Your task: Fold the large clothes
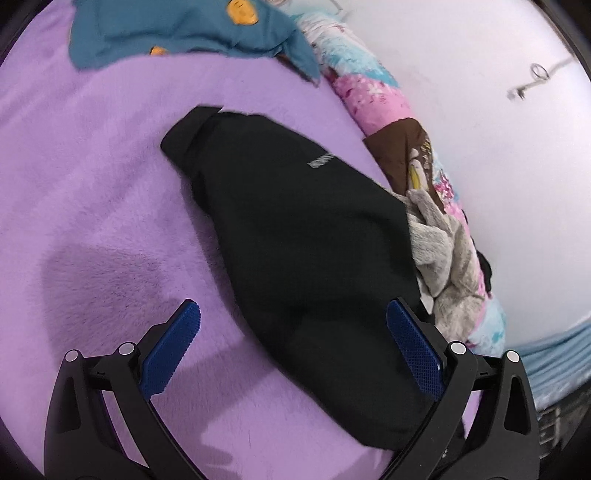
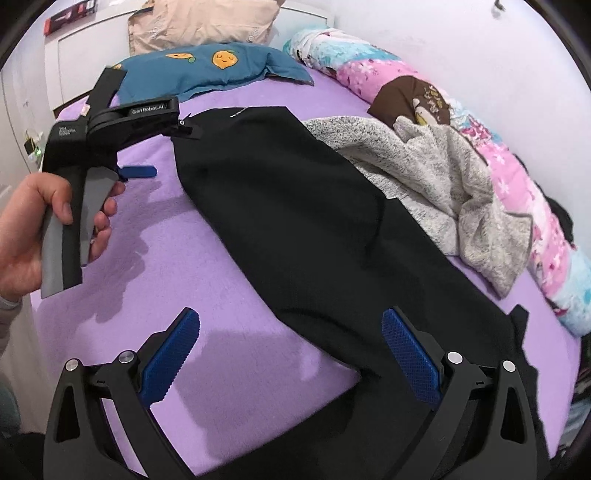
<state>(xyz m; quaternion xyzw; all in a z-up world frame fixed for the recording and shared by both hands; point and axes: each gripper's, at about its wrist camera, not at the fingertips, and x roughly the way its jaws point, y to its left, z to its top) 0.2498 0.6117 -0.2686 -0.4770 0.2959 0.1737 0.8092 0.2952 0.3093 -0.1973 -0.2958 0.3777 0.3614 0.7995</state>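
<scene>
Blue-padded fingers of the left tool (image 1: 293,347) stand wide apart, nothing between them. Black garment (image 1: 295,236) lies flat on the purple bed cover (image 1: 92,192), running from the near right up toward the far middle; its near end passes under the right-hand finger, whether touching I cannot tell. One small grey label on the cloth. Far left, one teal pillow (image 1: 177,33) with orange prints. Along the right edge of the bed, a pink-and-blue patterned blanket (image 1: 369,92) rolled against the white wall (image 1: 480,129), and one grey fleece (image 1: 443,251) just beside the garment.

Right wrist view: right tool (image 2: 291,350) also spread wide, empty. Black garment (image 2: 314,221) stretches from the near right, between and past the fingers, to the far middle, zip pull at its far end. Left tool (image 2: 138,171) hangs over the bed at far left, gripped by a hand (image 2: 40,229); only one blue finger shows. Grey fleece (image 2: 424,173) right of the garment, patterned blanket (image 2: 461,122) beyond it, teal pillow (image 2: 207,66) far, one beige bag (image 2: 203,22) behind.
</scene>
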